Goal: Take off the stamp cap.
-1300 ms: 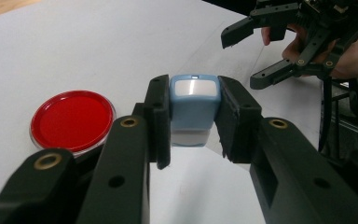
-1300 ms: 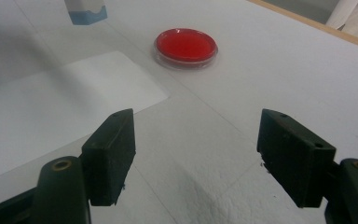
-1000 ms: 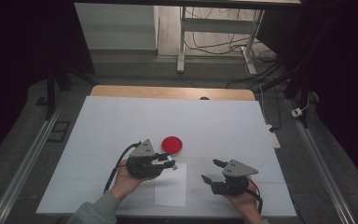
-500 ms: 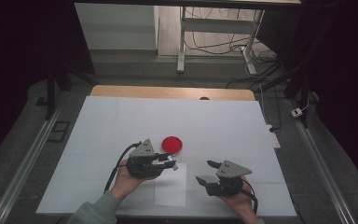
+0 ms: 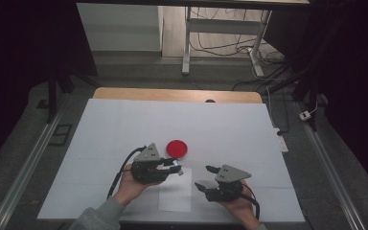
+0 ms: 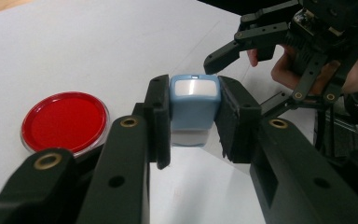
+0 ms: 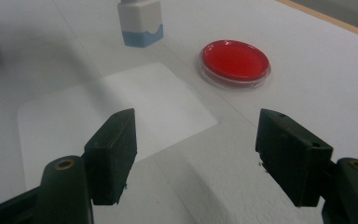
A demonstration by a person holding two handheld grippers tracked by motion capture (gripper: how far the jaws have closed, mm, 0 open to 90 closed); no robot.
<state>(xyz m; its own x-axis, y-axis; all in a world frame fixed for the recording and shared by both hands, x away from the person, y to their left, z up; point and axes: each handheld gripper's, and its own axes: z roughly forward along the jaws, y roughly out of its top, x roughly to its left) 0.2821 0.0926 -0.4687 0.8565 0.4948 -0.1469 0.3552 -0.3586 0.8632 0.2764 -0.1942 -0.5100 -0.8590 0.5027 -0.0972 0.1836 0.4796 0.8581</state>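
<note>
Stamp [image 6: 194,103] between left gripper [image 6: 193,122] jaws

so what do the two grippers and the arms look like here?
Both are black two-jaw linkage grippers with brass-coloured pivot pins and flat rectangular pads. The left gripper and the right gripper each carry a grey three-cornered plate on top, and a black cable trails from each. A grey-green sleeve covers the left forearm; both hands are bare, no gloves.

Blue-white stamp [image 6: 194,103], upright, clamped above paper sheet [image 5: 175,195]
</note>
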